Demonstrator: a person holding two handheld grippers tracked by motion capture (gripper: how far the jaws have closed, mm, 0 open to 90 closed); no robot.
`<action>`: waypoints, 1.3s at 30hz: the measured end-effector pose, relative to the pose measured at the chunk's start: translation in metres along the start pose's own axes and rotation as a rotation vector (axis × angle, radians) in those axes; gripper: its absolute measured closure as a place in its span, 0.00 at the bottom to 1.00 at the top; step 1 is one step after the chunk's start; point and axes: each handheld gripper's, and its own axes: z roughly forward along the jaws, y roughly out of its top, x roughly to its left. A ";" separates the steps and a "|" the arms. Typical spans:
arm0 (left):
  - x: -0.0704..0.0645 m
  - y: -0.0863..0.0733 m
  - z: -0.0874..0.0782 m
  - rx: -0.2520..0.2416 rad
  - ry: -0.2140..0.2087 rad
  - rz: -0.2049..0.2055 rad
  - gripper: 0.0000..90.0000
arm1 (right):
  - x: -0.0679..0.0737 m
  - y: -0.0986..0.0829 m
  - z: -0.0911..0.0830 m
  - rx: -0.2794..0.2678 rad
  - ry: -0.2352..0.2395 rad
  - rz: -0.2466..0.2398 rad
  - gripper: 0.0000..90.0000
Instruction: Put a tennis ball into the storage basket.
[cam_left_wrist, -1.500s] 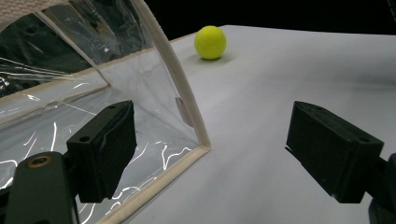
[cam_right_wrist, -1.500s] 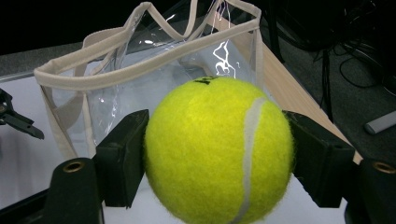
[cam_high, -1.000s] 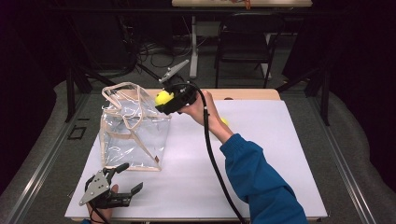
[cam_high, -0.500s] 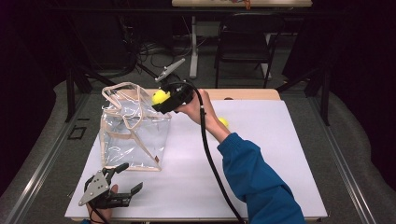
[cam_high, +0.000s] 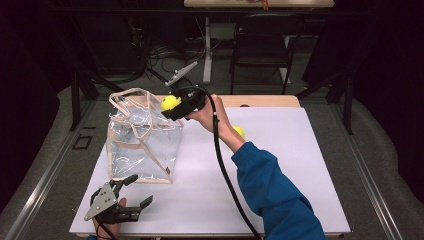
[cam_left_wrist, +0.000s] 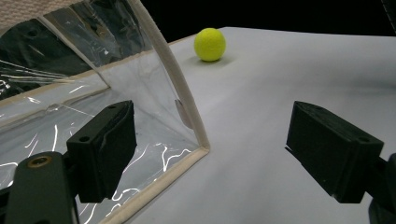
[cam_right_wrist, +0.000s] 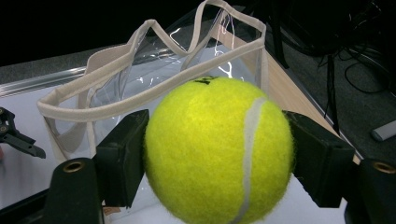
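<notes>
You have two tennis balls: one (cam_high: 171, 103) clamped between the jaws of your right gripper (cam_high: 175, 106), held above the open top of the single clear bag (cam_high: 142, 142), the other ball (cam_high: 239, 131) lying on the bench (cam_high: 300, 150) behind your forearm. Your left gripper (cam_high: 131, 192) rests near the bench's front edge, jaws apart and empty. The white bench stands in a dark room with a chair (cam_high: 262, 47) beyond it.

Your high view looks forward and down over the whole counter (cam_high: 300, 150). Each gripper view sits close behind its own fingers (low, near the surface); both share the clear bag (cam_left_wrist: 93, 93) with it.
</notes>
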 end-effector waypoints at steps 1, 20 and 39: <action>0.000 0.000 0.000 -0.002 0.001 0.000 0.18 | 0.000 0.000 0.000 0.000 -0.001 0.001 0.29; 0.000 0.000 0.000 0.000 -0.004 0.005 0.18 | 0.007 0.012 0.003 -0.025 -0.018 -0.020 0.29; 0.000 0.000 -0.001 -0.001 -0.003 0.004 0.18 | 0.009 0.018 0.005 -0.063 -0.022 -0.018 0.29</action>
